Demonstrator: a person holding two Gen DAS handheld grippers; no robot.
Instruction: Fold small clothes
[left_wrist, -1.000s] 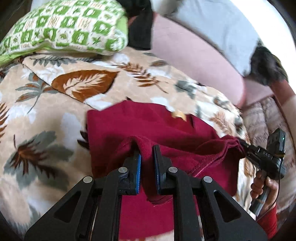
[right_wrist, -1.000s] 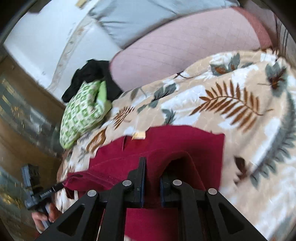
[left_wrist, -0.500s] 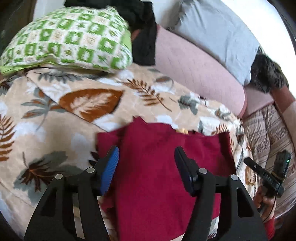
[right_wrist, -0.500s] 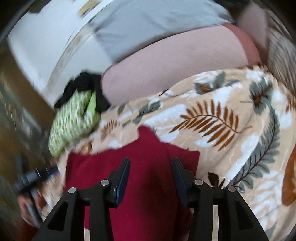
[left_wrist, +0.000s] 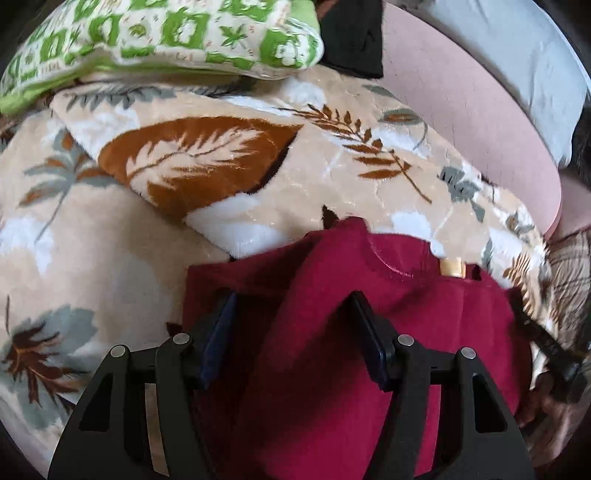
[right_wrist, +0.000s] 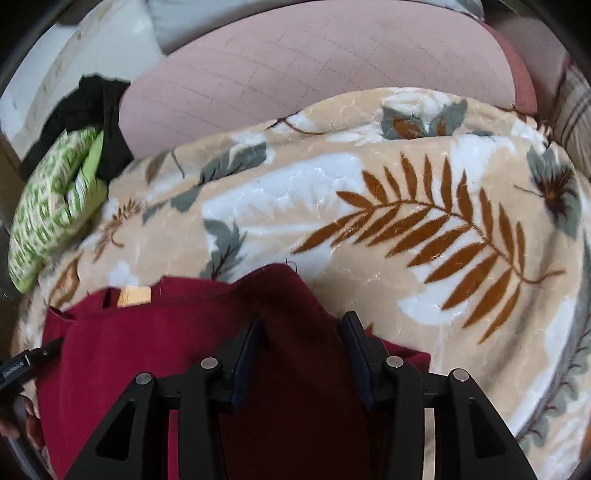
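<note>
Dark-red garment (left_wrist: 406, 332) lies folded (tan label showing) beneath both gaping, empty grippers.

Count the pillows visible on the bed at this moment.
3: a green patterned pillow at the far left, a pink pillow behind the blanket, a grey pillow beyond it. Others may be hidden.

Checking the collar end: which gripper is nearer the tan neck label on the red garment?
Hard to call. The tan label sits ahead-right of the open left gripper, ahead-left of the open right gripper.

Soft daylight, mild motion blur, strong fisheye warp, dark corners.
</note>
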